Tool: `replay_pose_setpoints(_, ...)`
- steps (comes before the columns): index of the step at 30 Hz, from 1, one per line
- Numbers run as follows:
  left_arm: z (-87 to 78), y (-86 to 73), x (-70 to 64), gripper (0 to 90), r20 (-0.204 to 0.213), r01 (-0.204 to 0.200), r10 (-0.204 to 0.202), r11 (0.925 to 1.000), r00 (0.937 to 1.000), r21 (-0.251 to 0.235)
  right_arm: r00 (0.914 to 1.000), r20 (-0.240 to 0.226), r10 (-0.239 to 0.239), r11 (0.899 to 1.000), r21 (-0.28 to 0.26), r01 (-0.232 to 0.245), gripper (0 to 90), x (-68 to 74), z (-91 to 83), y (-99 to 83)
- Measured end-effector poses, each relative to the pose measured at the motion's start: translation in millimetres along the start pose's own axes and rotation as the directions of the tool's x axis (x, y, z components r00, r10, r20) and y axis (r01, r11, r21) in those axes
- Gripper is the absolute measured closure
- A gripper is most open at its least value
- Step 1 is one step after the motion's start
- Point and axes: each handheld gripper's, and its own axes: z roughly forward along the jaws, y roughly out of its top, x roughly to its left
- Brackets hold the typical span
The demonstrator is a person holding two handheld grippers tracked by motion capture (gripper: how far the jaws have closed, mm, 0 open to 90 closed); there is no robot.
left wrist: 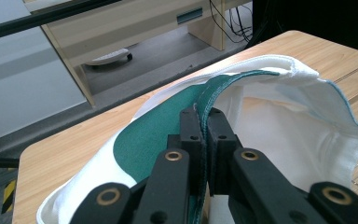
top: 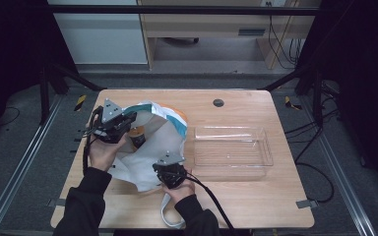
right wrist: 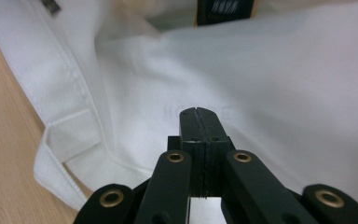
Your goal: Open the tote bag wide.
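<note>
Your left gripper pinches the tote bag's green-trimmed rim, lifting the mouth open. Your right gripper, jaws closed together, rests against the white cloth near you, apparently gripping nothing.

On the wooden table a white cloth bag with a teal band lies open. The left gripper is at its upper rim and the right gripper at its lower edge. An empty clear plastic tray sits just right of the bag.
</note>
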Motion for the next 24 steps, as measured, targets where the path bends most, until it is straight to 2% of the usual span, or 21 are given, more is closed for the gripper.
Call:
replay_pose_setpoints(7,0.2,1.0,0.7,87.2,-0.003,-0.005,0.005,1.0,1.0,0.001,1.0,-0.007,0.006,0.999,0.05,-0.006,90.0,5.7,12.9,-13.4)
replay_pose_setpoints(13,0.1,2.1,1.4,87.2,-0.007,-0.004,0.004,1.0,1.0,0.0,1.0,-0.002,0.009,0.997,0.079,-0.009,90.0,3.6,17.5,-19.7)
replay_pose_setpoints(24,4.6,5.1,5.1,87.2,-0.018,-0.006,0.006,1.0,0.9998,-0.001,1.0,0.004,-0.008,0.996,0.09,0.007,90.0,6.2,17.7,-20.4)
